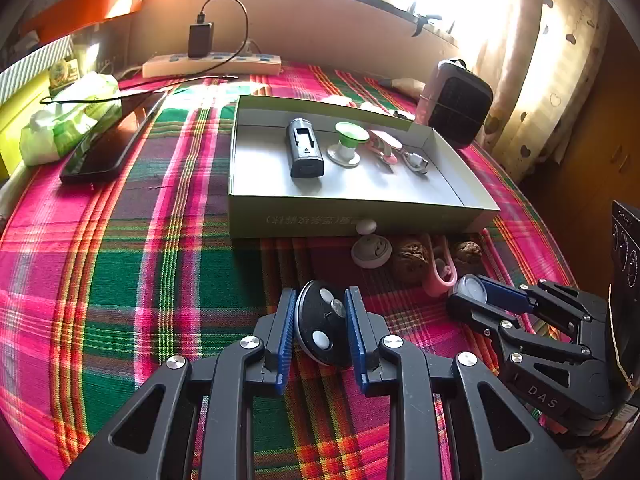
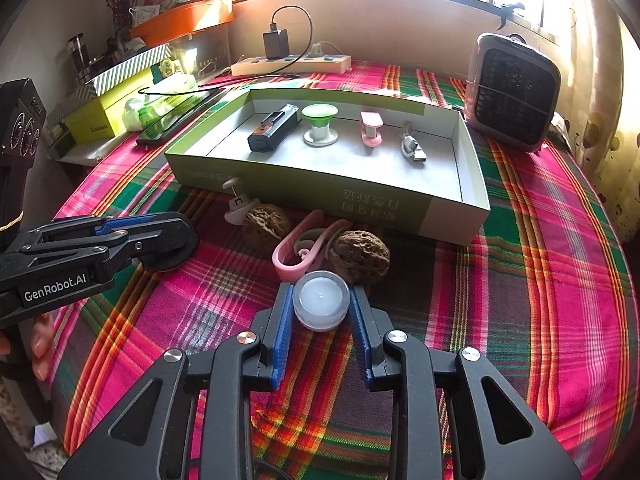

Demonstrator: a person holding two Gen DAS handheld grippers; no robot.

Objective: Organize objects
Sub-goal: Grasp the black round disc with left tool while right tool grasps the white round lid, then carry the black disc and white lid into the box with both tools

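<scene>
My left gripper (image 1: 320, 322) is shut on a black disc (image 1: 324, 324) with white buttons, low over the plaid cloth. My right gripper (image 2: 320, 308) is shut on a small clear round cap (image 2: 321, 305); it also shows in the left wrist view (image 1: 472, 294). The shallow green-sided box (image 2: 304, 190) holds a black device (image 2: 274, 128), a green-topped suction knob (image 2: 319, 124), a pink clip (image 2: 371, 128) and a white USB cable (image 2: 414, 146). In front of the box lie two walnuts (image 2: 360, 256), a pink strap (image 2: 298, 250) and a white knob (image 2: 238, 208).
A small fan heater (image 2: 514, 92) stands right of the box. A power strip (image 2: 290, 65) with a charger lies at the back wall. A dark phone (image 1: 100, 148), a tissue pack (image 1: 68, 120) and stacked boxes (image 2: 108, 116) sit at the left.
</scene>
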